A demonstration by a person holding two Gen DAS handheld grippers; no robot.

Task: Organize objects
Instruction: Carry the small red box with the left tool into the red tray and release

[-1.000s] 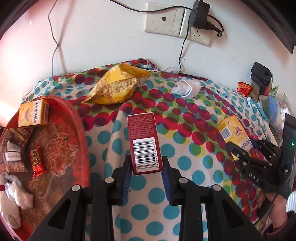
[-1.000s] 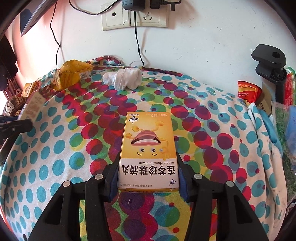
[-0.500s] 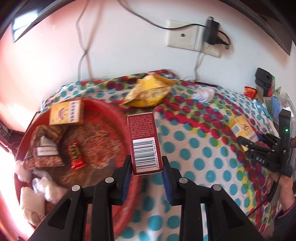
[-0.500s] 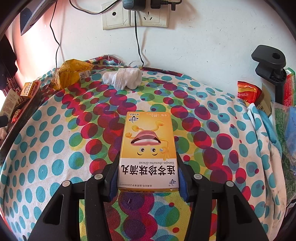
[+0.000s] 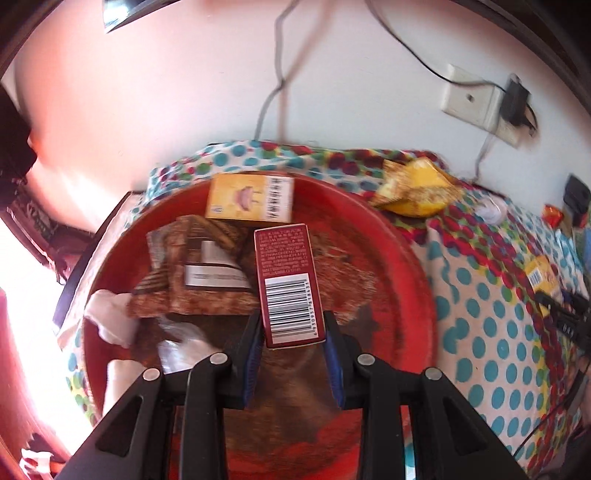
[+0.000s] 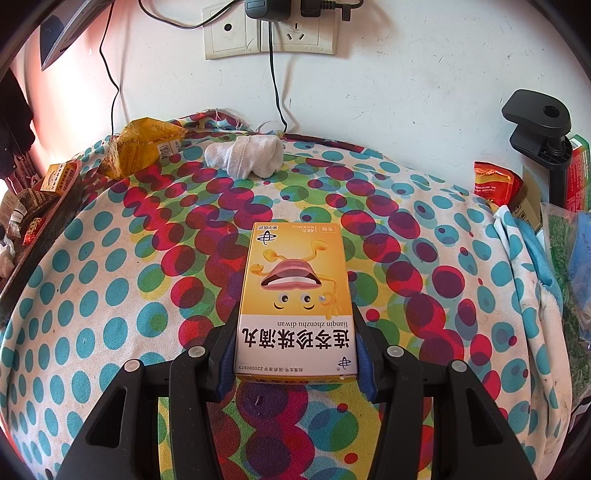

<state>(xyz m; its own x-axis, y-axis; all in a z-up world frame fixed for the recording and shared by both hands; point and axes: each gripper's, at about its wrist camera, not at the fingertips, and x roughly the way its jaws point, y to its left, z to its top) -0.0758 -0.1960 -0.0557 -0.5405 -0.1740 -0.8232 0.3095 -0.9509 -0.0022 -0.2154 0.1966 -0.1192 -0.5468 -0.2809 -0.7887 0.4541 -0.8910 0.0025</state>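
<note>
My left gripper (image 5: 291, 341) is shut on a dark red box with a barcode (image 5: 290, 284) and holds it over the round red tray (image 5: 413, 266). The tray holds a yellow box (image 5: 243, 199), brown packets (image 5: 199, 266) and white wrappers (image 5: 110, 317). My right gripper (image 6: 295, 350) is shut on a yellow medicine box with a cartoon mouth (image 6: 295, 295) above the dotted cloth (image 6: 110, 295). The right gripper and its box also show at the right edge of the left wrist view (image 5: 546, 284).
A yellow snack bag (image 6: 140, 147) and a white sock (image 6: 247, 157) lie at the back of the cloth near the wall. Wall sockets with cables (image 6: 271, 33) hang above. A black clamp (image 6: 539, 125) and red packets (image 6: 493, 182) stand at the right.
My left gripper has swung left with the red box, from over the cloth to over the red tray. The right gripper and its yellow box have stayed put.
</note>
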